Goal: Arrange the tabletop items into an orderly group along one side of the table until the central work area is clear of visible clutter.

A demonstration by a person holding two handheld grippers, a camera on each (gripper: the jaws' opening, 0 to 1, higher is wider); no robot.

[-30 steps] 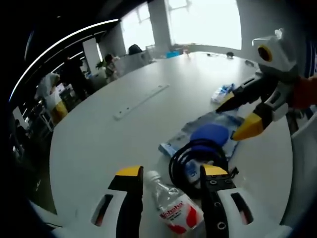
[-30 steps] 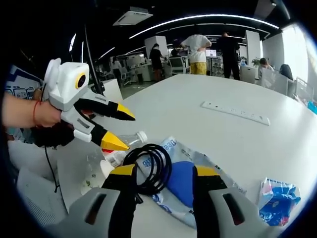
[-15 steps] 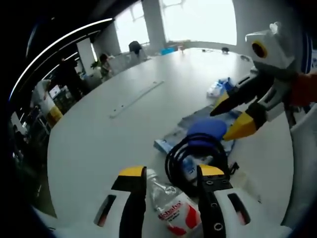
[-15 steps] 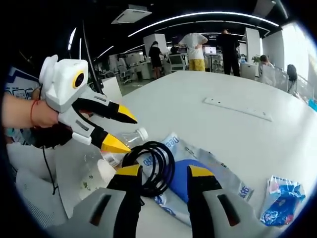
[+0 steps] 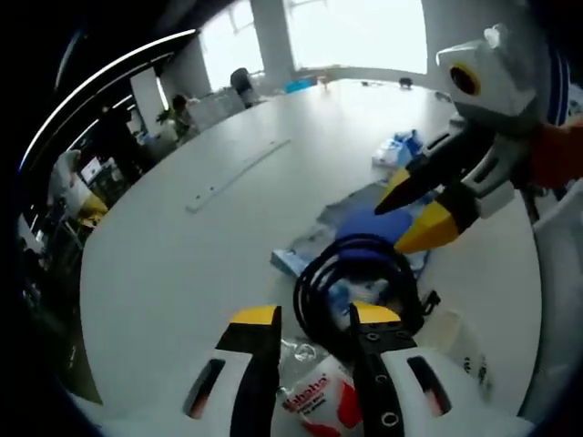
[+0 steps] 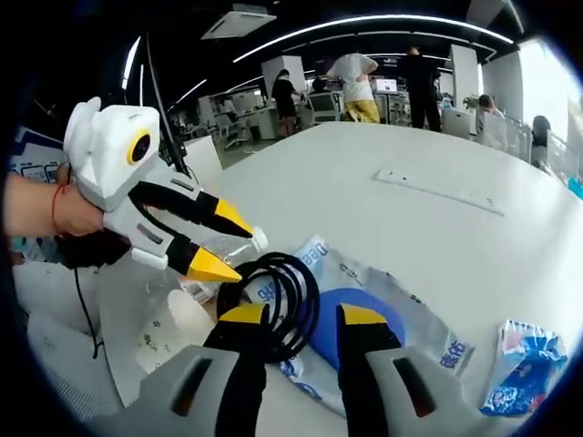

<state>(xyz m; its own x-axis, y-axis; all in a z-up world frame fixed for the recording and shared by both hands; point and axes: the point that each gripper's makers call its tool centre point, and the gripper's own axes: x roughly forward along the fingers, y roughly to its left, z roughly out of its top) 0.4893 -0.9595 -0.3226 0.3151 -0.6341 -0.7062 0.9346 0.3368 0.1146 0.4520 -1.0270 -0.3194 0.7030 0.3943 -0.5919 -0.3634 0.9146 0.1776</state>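
Left gripper view: left claw [image 5: 314, 319] low centre, yellow tips narrowly apart, over a clear plastic bottle [image 5: 314, 401] w/ red-white label. Bottle lies on its side on the white desk [image 5: 182, 264], long axis running along the claw's own axis, label end nearest the camera, neck end hidden behind the tips. Can't tell if tips actually touch the bottle. Black cable coil [image 5: 355, 282] lies flat just beyond the tips, partly on a blue-white plastic bag [image 5: 305, 264] w/ a blue round item [image 5: 364, 223] on it. Right claw [image 5: 401, 214] comes in from the right, jaws part open, holding nothing, tips above the blue item. Small blue-white packet [image 5: 396, 150] farther off on the desk. Long white strip [image 5: 237, 173] lies well apart, up-left.

Right gripper view: right claw [image 6: 301, 314] bottom centre, narrow gap, nothing held; cable coil [image 6: 278, 296] right at the left tip, bag [image 6: 401, 305] and blue item [image 6: 342, 309] just beyond. Left claw [image 6: 228, 241] enters from the left, held by a hand [image 6: 59, 214], jaws straddling the bottle [image 6: 228, 250], whose white cap points away to the right. Packet [image 6: 519, 364] lower right, strip [image 6: 442, 191] far side.
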